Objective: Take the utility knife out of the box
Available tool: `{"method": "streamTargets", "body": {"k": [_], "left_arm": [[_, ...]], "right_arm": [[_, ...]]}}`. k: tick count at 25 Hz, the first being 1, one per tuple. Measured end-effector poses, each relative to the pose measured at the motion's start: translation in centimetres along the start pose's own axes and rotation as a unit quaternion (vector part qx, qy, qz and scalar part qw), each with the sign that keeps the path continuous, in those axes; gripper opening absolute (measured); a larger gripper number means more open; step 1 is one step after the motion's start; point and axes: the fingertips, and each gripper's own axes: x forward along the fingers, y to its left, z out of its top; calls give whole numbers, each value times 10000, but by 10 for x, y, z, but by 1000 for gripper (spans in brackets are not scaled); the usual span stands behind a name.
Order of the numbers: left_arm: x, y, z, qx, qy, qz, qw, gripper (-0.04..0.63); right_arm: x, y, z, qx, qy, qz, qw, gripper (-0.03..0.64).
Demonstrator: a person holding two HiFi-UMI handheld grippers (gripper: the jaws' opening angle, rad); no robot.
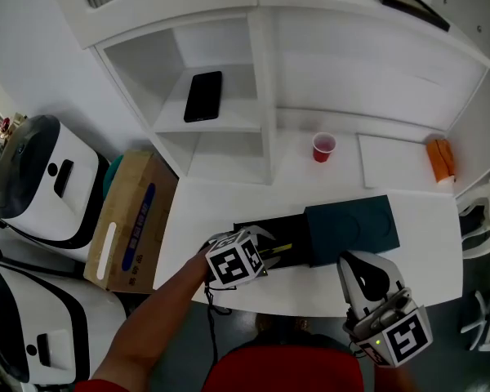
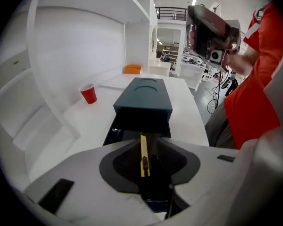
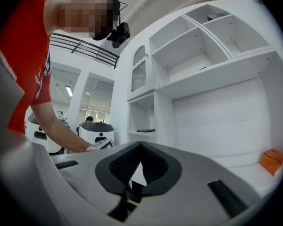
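A yellow utility knife (image 1: pixel 282 248) (image 2: pixel 143 155) lies lengthwise in the black tray (image 1: pixel 265 225) of a box. The tray is slid out of its dark teal sleeve (image 1: pixel 351 227) (image 2: pixel 144 95) on the white table (image 1: pixel 425 260). My left gripper (image 1: pixel 268 256) (image 2: pixel 147 142) points steeply down over the tray. Its jaws stand open on either side of the knife, and the pads do not press on it. My right gripper (image 1: pixel 361 269) (image 3: pixel 141 145) hovers level at the table's front edge, right of the box, with its tips together and nothing held.
A red cup (image 1: pixel 323 147) (image 2: pixel 88 93) and an orange object (image 1: pixel 441 160) (image 2: pixel 132 69) sit at the back of the table. A black phone (image 1: pixel 203 95) lies on a shelf. A cardboard box (image 1: pixel 131 219) and white machines (image 1: pixel 41 178) stand to the left.
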Motion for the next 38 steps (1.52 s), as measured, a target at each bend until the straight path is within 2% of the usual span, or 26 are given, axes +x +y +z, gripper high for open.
{"method": "streamTargets", "body": {"k": [3,7,14,20,25,32,35,38], "left_arm": [[14,1,-14,52,490,-177,9986,146],[29,6,-29,259,1086,-217,9935,146],[42,3,-44,233,1669,-471,9846,150],[43,4,-44,218,1762,-574,9824,152],[43,3,-43,266,1769,-498,9826,106],[41,3,-43,288,1709,-320,9843,98],[31,11,-34,182,1414,14,9898,98],[12,20,-14,-50,787,467,9958,98]], "right_arm": [[-3,-5,-3,42,14,-88,10000,-5],[-9,-13,-8,116,63,-220,9997,-5],[-19,-27,-13,233,72,-386,9990,-5],[-22,-35,-18,320,75,-422,9986,-5],[-23,-38,-19,357,49,-402,9985,-5],[-24,-38,-19,377,32,-344,9987,-5],[-25,-39,-18,377,-1,-322,9988,-5],[-24,-37,-18,395,-29,-289,9988,-5]]}}
